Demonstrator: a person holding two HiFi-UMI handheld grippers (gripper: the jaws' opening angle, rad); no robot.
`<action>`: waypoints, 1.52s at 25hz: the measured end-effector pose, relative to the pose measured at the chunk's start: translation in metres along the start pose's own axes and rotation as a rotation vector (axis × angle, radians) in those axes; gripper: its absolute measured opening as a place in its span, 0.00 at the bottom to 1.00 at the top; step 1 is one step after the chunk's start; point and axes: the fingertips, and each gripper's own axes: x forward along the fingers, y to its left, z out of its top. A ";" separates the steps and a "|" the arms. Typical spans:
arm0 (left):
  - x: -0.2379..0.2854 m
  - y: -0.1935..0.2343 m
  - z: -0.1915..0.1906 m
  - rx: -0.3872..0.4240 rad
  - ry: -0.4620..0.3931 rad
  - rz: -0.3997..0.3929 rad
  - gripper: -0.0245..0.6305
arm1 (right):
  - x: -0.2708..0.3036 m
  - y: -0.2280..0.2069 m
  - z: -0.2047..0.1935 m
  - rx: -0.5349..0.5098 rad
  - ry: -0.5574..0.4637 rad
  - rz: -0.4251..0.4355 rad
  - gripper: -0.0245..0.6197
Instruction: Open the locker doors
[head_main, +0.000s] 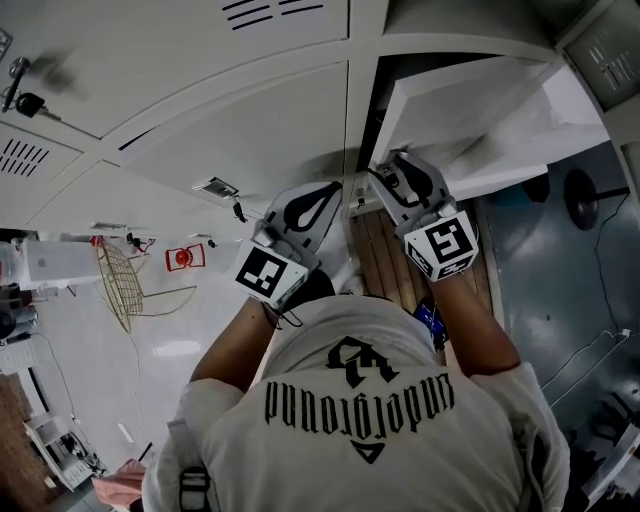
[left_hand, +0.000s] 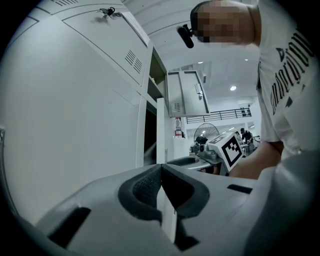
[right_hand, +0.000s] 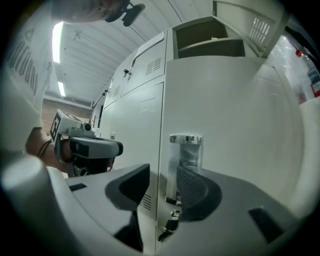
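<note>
Right gripper (right_hand: 164, 171) fingers gape at the upright chrome handle (right_hand: 186, 145); left gripper (left_hand: 160, 167) fingers clench a vertical door edge (left_hand: 160, 131).

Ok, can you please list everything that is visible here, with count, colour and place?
lockers: one bank, white, ahead
upper door: one, white, swung open
lower door: one, white, ajar below it
handle: one, chrome, on lower door
keys: at least two, dark, in locks
fan: one, dark, background
T-shirt: one, white, black print, on person
left gripper: one, grey, jaws together
right gripper: one, grey, jaws apart at lower door's edge
</note>
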 end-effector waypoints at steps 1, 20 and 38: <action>0.001 -0.003 0.000 0.001 0.000 -0.008 0.05 | -0.006 0.000 -0.001 -0.003 -0.001 -0.017 0.30; 0.065 -0.102 -0.010 0.069 -0.008 -0.300 0.05 | -0.153 -0.006 -0.018 0.011 0.031 -0.220 0.25; 0.115 -0.178 0.002 0.089 0.004 -0.509 0.05 | -0.282 -0.088 -0.043 0.064 0.069 -0.483 0.16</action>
